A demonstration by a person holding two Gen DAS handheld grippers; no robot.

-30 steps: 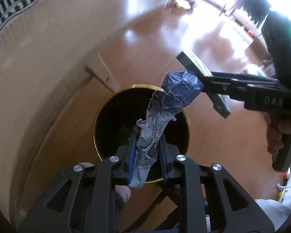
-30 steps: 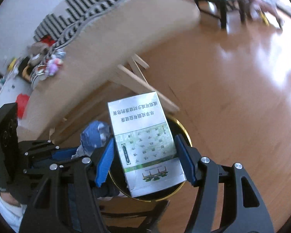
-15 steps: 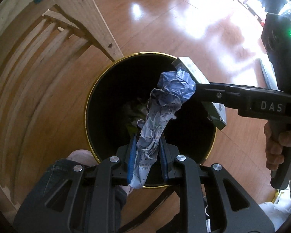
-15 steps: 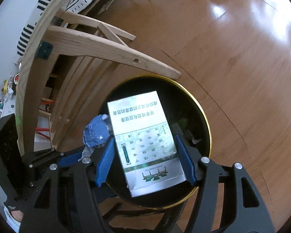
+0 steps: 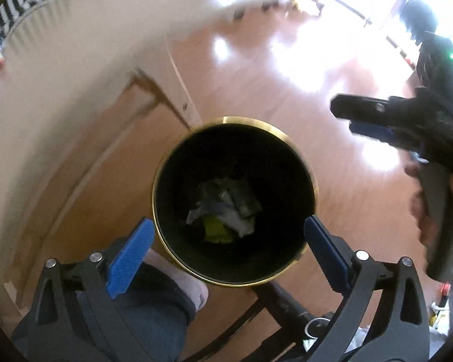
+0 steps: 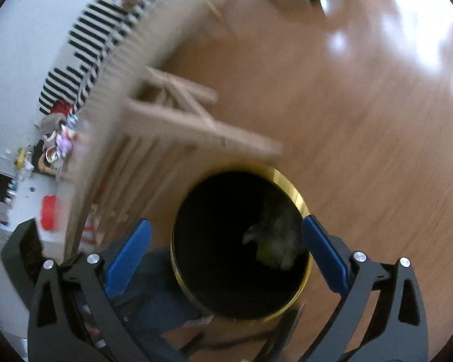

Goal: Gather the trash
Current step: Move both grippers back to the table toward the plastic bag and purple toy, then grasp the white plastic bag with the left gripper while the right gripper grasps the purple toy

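Both grippers hang over the black bin (image 5: 235, 202) with the gold rim, which stands on the wood floor (image 5: 341, 199) beside a wooden frame (image 6: 196, 120). The left gripper (image 5: 226, 235) has just spread its fingers (image 5: 130, 253) wide, and nothing lies between them. The right gripper (image 6: 226, 238) has just opened too and is empty. The trash (image 5: 223, 208), crumpled paper and something yellow-green, lies at the bottom of the bin. The risk now is a careless pull-away: a wide finger could catch the rim and tip the bin, spilling it onto the floor.
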